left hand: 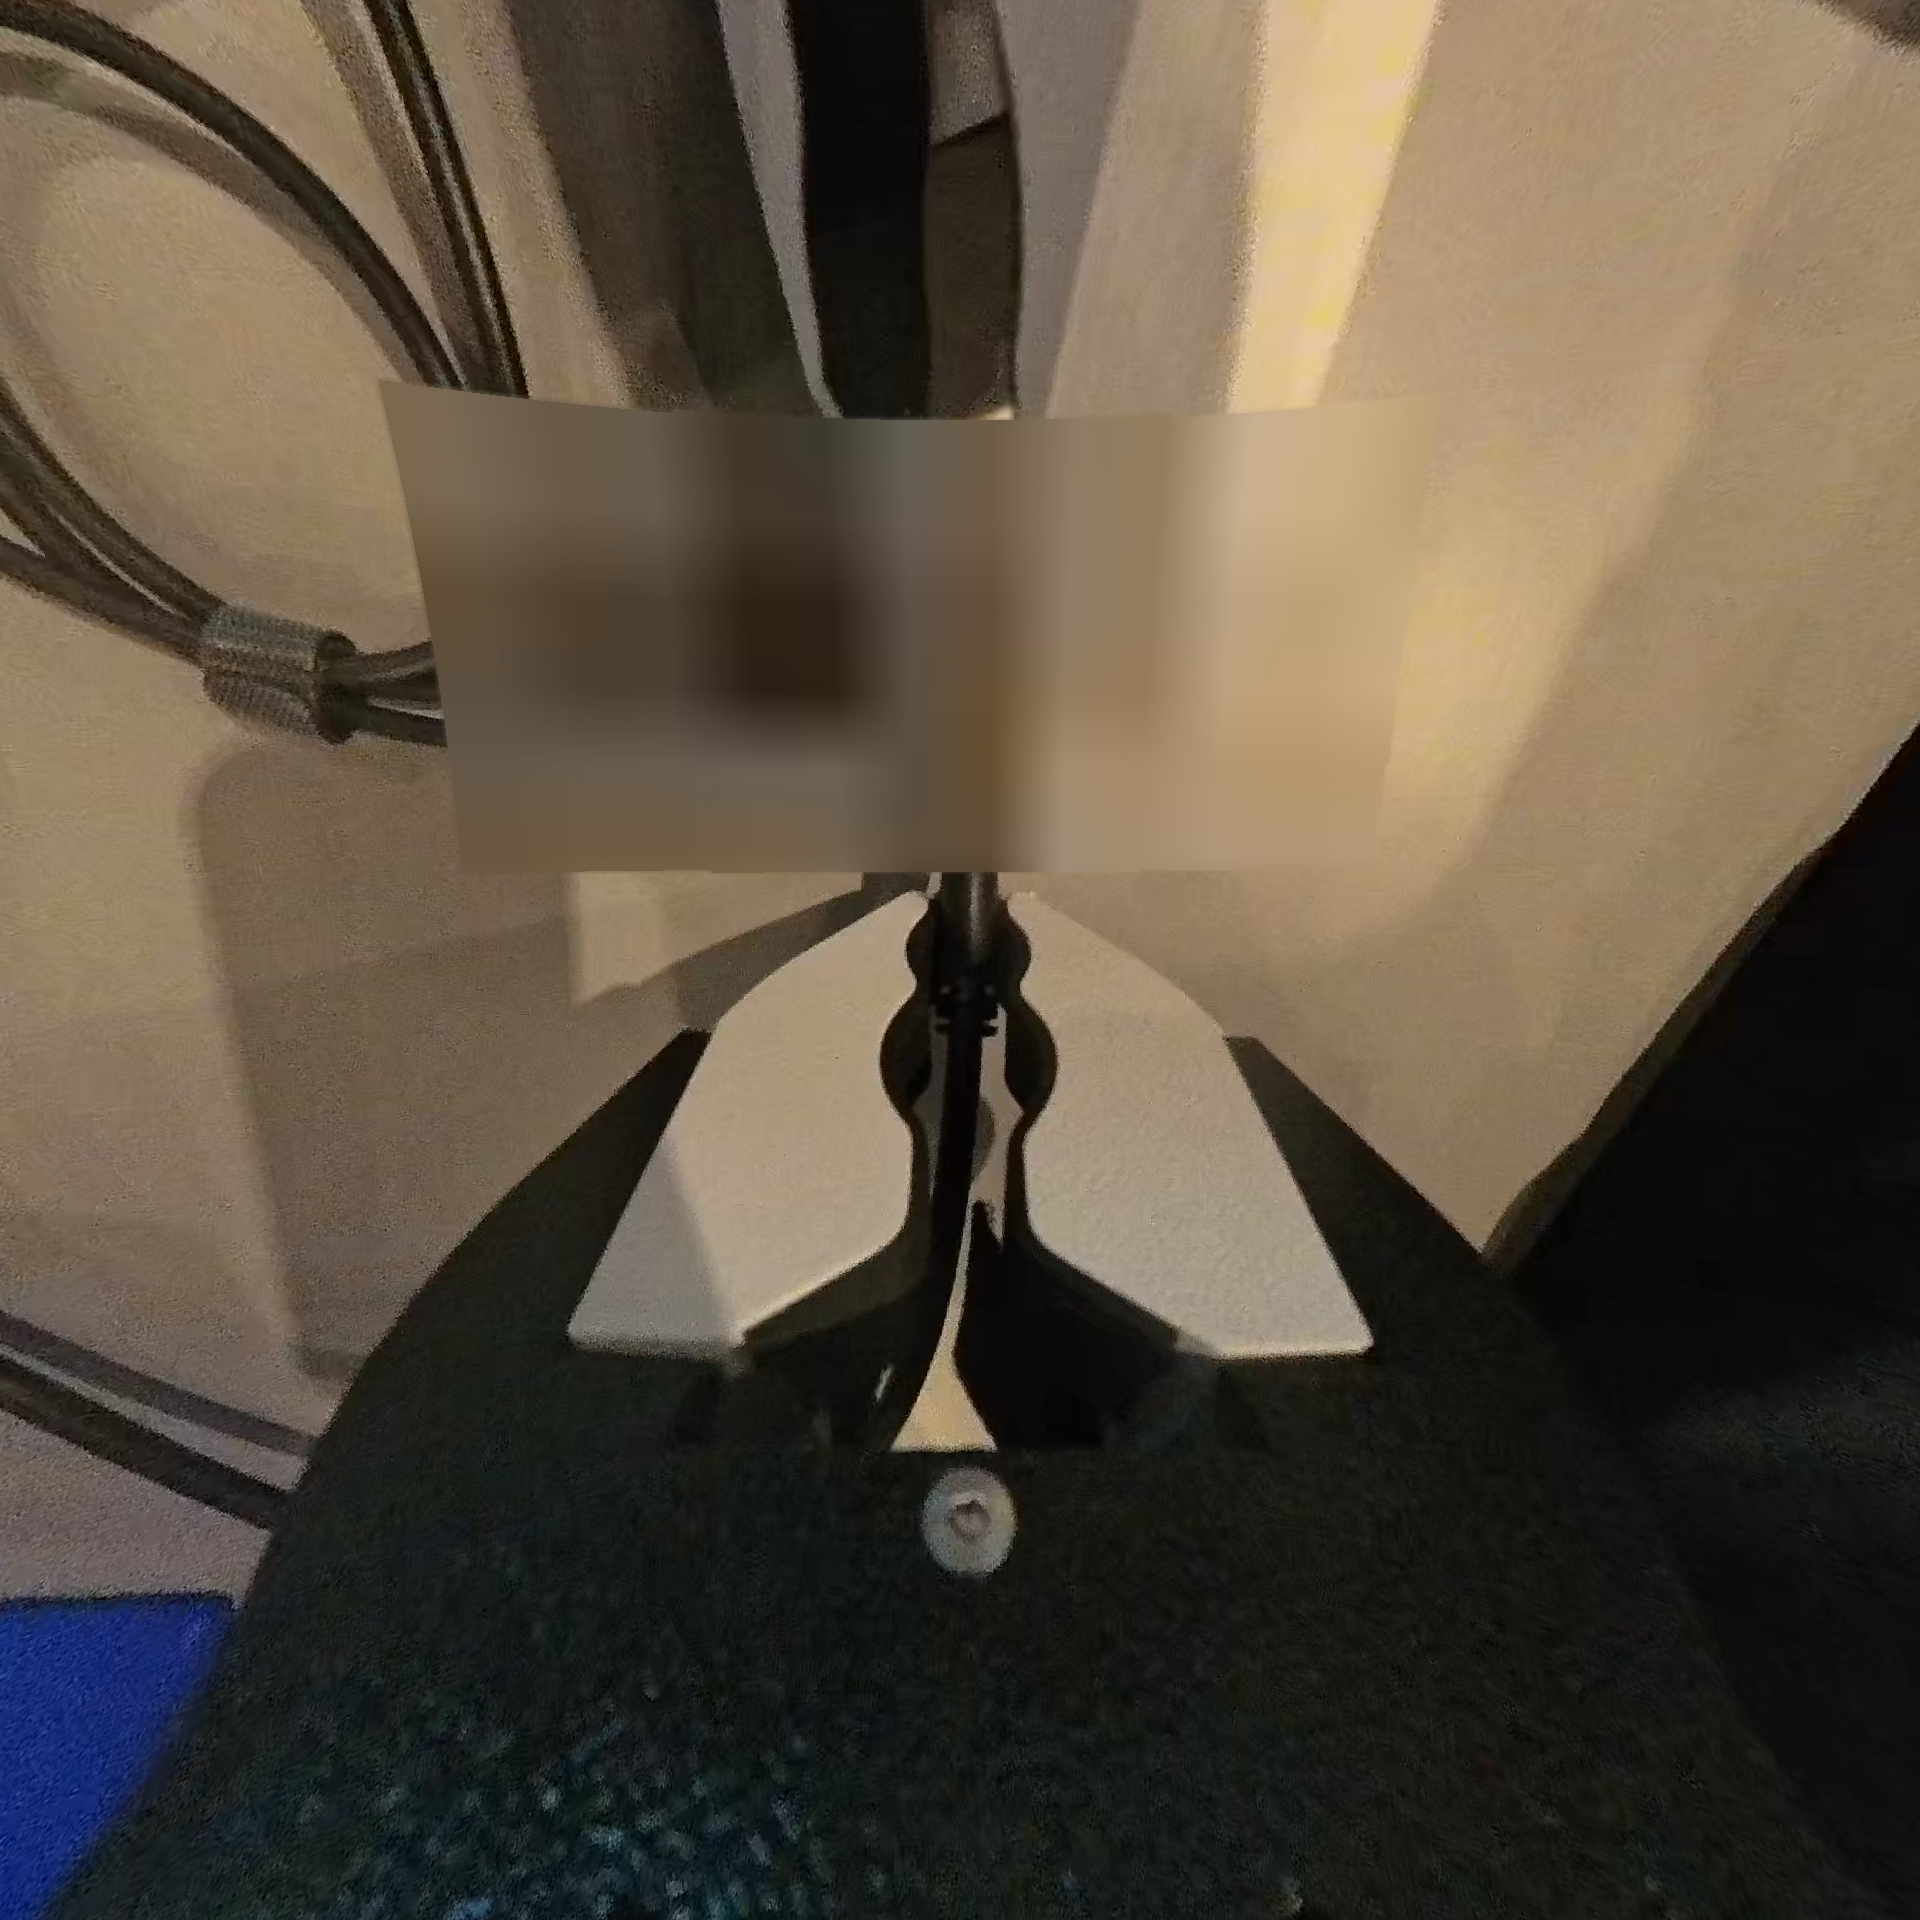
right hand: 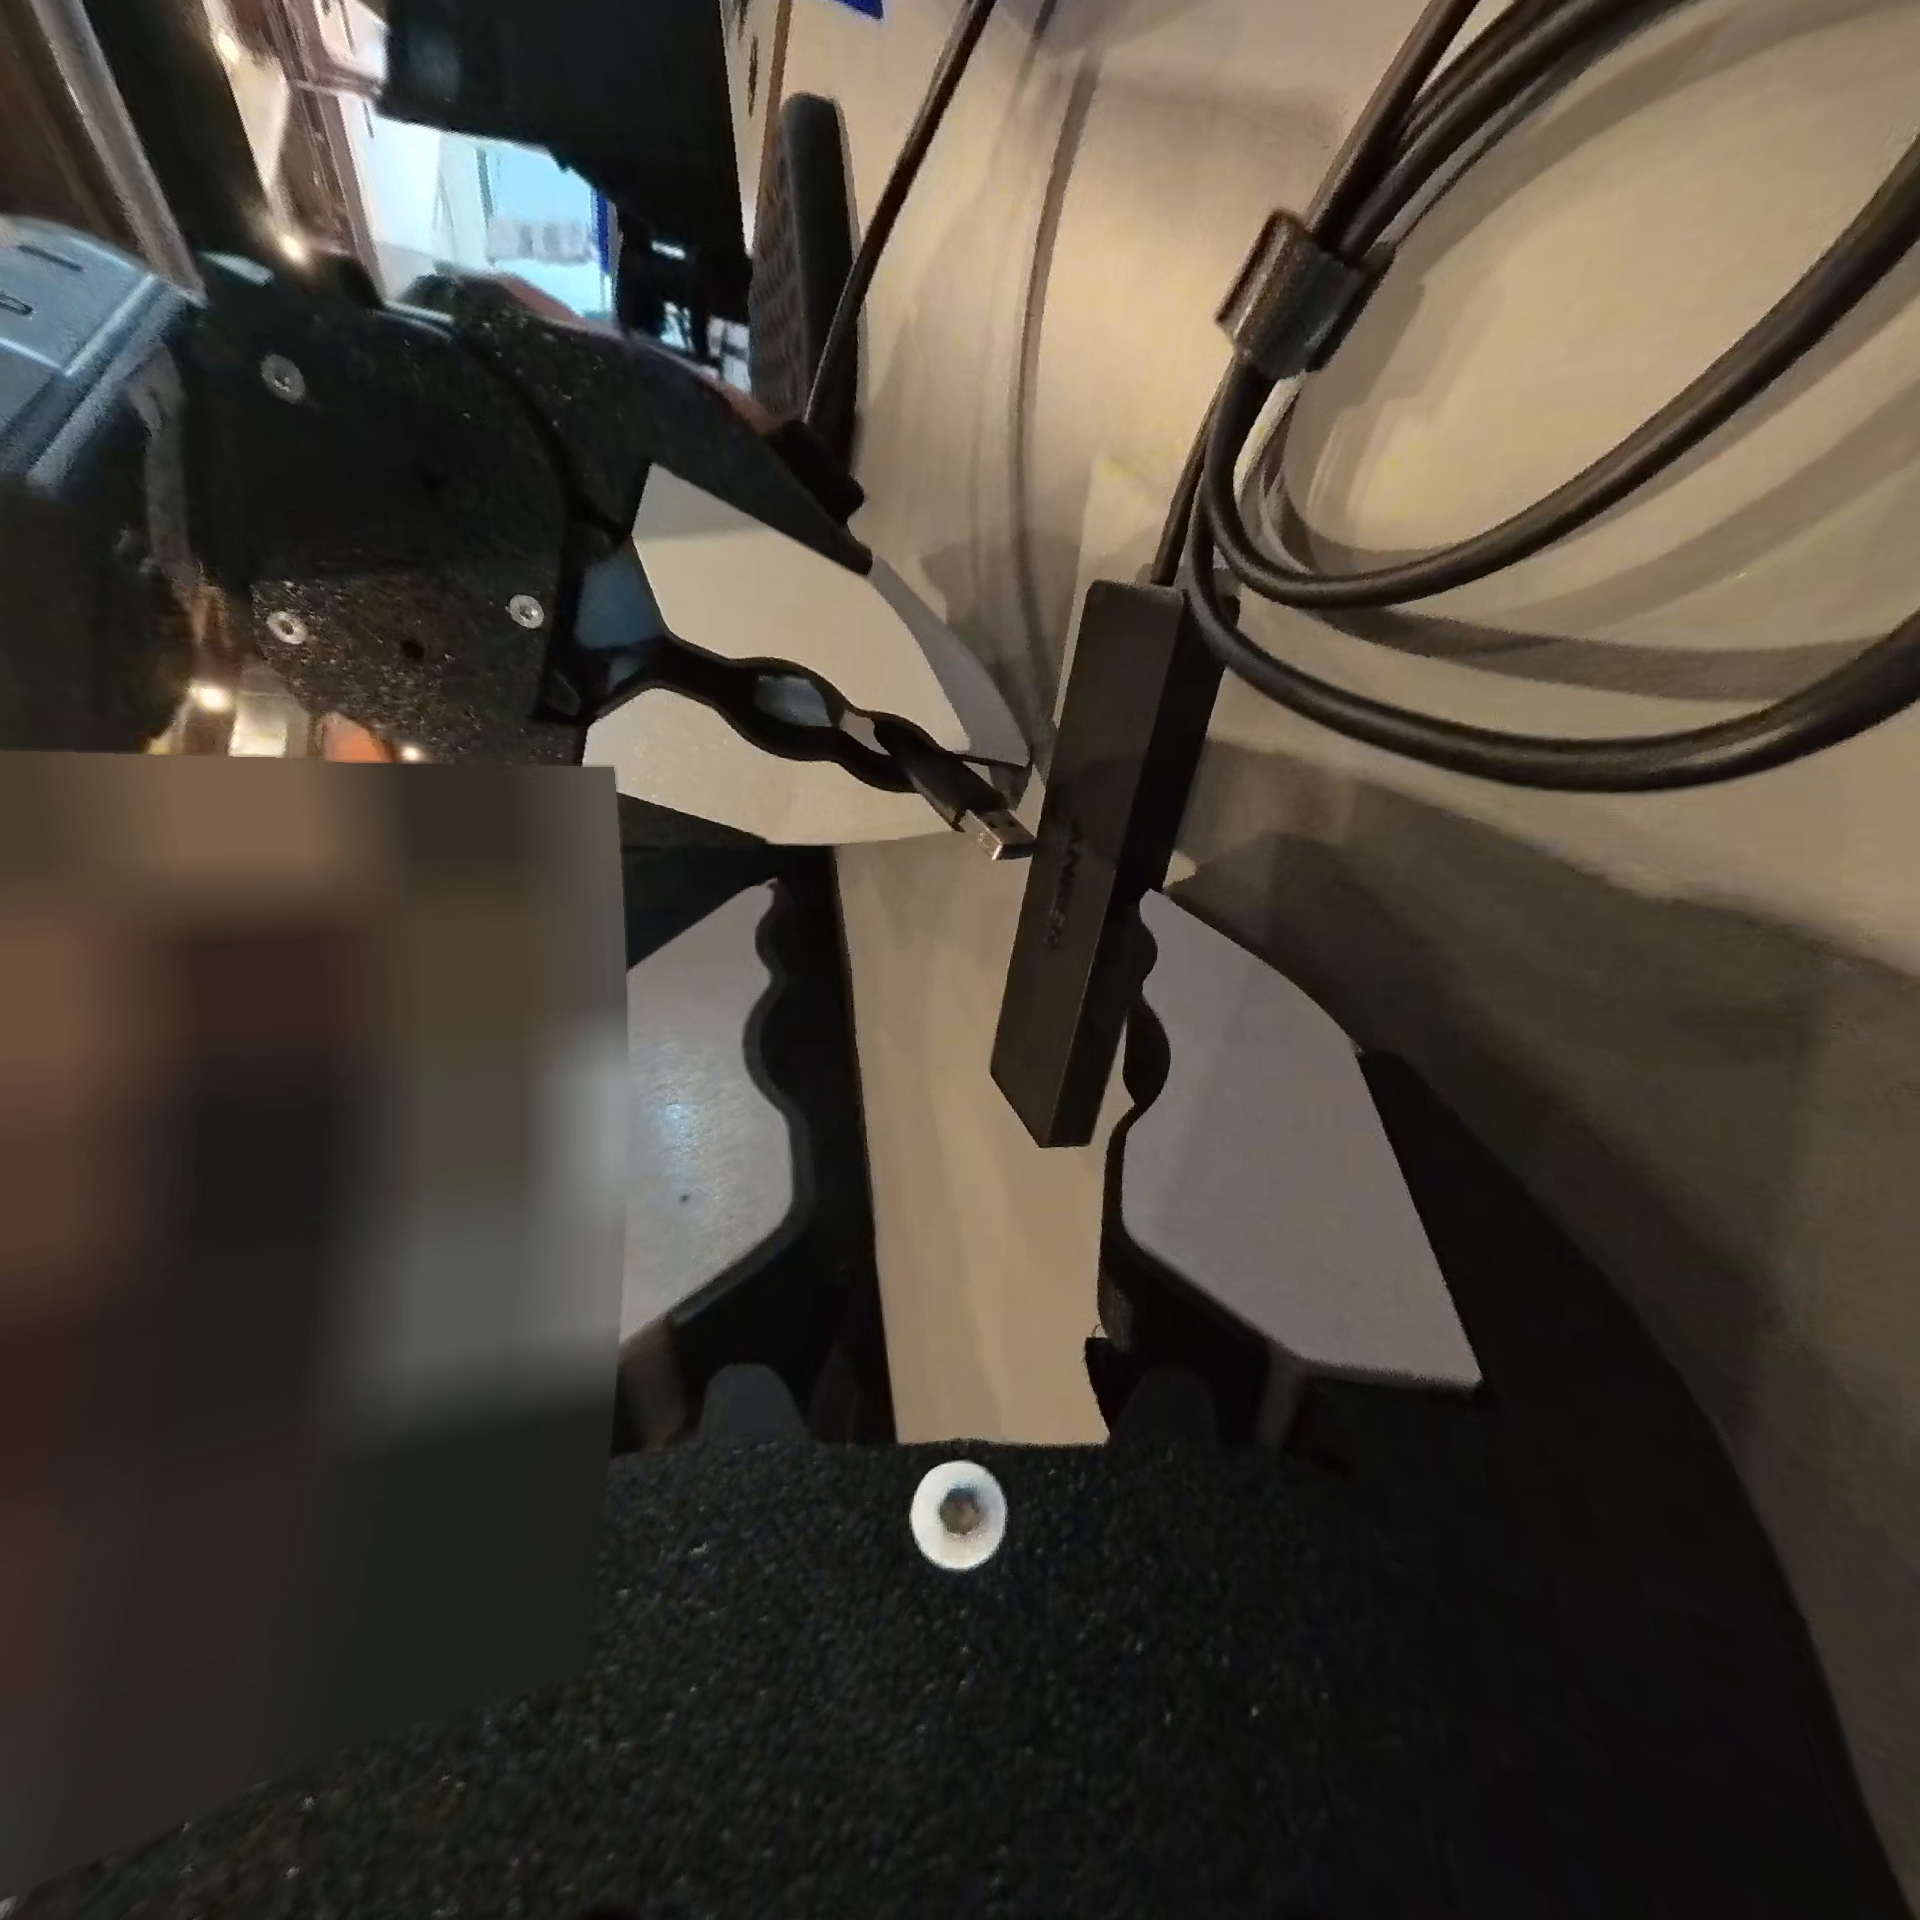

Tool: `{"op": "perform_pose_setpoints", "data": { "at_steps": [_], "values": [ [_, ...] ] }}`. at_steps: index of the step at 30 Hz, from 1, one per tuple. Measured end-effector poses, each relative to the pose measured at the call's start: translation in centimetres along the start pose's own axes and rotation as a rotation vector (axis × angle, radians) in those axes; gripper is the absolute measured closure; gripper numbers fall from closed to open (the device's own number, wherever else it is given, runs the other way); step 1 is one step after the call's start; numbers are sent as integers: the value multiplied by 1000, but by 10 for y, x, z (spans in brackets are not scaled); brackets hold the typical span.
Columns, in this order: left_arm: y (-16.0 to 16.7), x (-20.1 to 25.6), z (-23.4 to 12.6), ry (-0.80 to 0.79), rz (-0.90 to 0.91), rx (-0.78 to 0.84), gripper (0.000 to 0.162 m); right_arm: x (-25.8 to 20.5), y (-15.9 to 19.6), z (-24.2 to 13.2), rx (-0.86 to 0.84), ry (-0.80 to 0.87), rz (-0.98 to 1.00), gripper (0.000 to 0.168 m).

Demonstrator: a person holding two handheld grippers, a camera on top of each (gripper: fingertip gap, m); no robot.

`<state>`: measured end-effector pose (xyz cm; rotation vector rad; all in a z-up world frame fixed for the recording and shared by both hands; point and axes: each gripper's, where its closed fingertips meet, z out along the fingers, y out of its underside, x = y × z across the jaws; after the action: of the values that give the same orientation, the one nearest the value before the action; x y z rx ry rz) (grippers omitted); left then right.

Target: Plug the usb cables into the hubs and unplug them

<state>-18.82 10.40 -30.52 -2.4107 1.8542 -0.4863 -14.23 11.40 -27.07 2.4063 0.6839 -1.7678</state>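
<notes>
Right wrist view: left gripper [right hand: 1013, 774] pinches a plug [right hand: 977, 816] aimed at the hub [right hand: 1101, 862], which sits between the right gripper's [right hand: 977, 1039] spread jaws.

place: indoor workspace, kind unclear | cues: pale tabletop [right hand: 1039, 312]; bundled black cables [right hand: 1455, 623]; cluttered background furniture [right hand: 582, 135]

Pale cream tabletop [left hand: 1558, 623] fills most of both views, lit warm yellow in streaks. Dark floor [left hand: 1766, 1195] shows beyond the table edge at lower right. Far off in the right wrist view, a bright window [right hand: 520, 218] behind dark furniture [right hand: 623, 94], blurred.
</notes>
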Motion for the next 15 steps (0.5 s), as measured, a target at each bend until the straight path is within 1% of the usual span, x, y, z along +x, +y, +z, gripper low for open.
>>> {"op": "perform_pose_setpoints", "data": {
  "at_steps": [5,6,7,9,13,15],
  "values": [
    [4,0,-1,-10,2,-14,154,-4,0,1,57,-37,0,107],
    [4,0,-1,-10,1,-13,154,-5,0,1,66,-38,-5,105],
    [4,0,-1,-10,0,-16,153,-7,0,1,78,-46,-8,107],
    [5,0,-1,-11,-1,-19,153,-8,-1,1,100,-51,5,105],
    [5,0,-2,-9,-4,-14,154,-2,3,5,83,46,2,113],
    [4,0,-2,-4,-11,-5,154,-2,6,4,57,91,5,111]
  ]
}}
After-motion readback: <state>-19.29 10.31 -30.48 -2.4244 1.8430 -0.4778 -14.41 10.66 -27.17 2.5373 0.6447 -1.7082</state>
